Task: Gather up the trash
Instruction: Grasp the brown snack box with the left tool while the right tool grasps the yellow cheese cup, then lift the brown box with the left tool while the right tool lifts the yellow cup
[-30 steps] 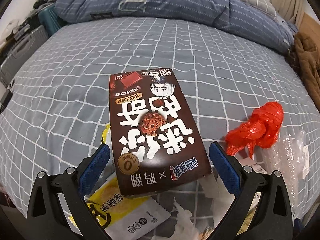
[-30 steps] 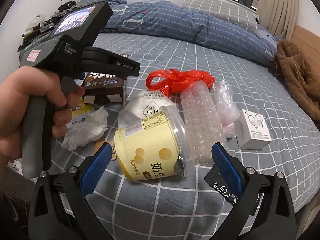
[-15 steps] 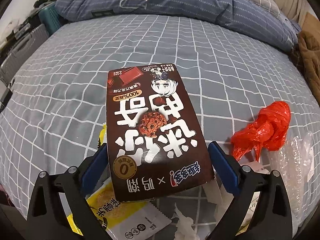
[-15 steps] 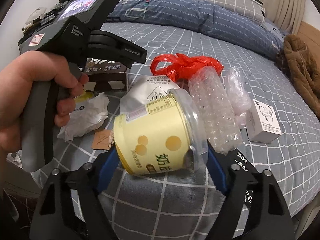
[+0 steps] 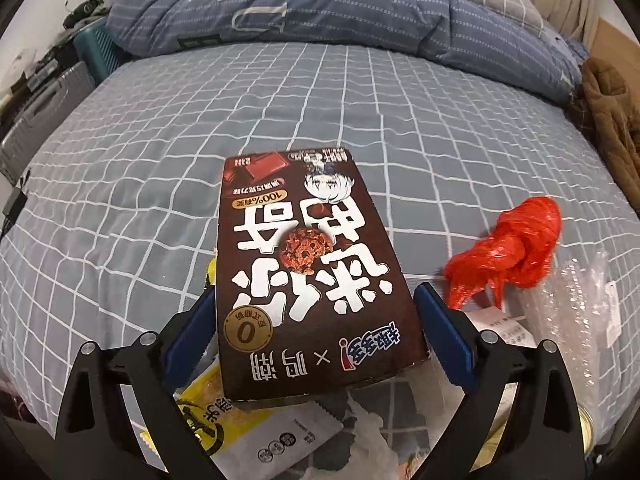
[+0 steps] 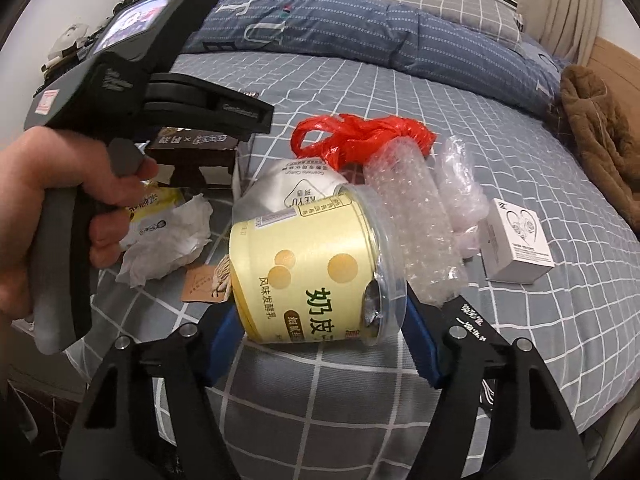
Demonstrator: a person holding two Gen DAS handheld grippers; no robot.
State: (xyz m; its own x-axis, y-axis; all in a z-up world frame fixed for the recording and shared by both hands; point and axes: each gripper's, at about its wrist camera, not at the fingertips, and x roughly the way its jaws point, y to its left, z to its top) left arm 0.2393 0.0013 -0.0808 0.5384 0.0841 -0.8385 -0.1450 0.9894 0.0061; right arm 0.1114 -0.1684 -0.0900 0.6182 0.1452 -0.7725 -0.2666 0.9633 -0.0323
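Observation:
My left gripper (image 5: 316, 328) is shut on a dark brown snack box (image 5: 308, 264) with white lettering and holds it above the bed. The box also shows under the left gripper's body in the right wrist view (image 6: 200, 148). My right gripper (image 6: 320, 336) is shut on a pale yellow round tub (image 6: 308, 276) with a clear lid, lifted off the bedsheet. A red plastic bag (image 5: 516, 248) lies right of the box and also behind the tub (image 6: 360, 136). Bubble wrap (image 6: 424, 220) lies beside the tub.
A yellow-and-white snack wrapper (image 5: 256, 420) and crumpled tissue (image 6: 168, 236) lie near the bed's front edge. A small white box (image 6: 516, 248) sits at the right. A folded blue duvet (image 5: 320, 8) and a brown garment (image 6: 600, 136) lie at the back.
My right gripper moved in around the yellow tub, shut on it and lifted it. My left gripper shut on the brown box and raised it slightly.

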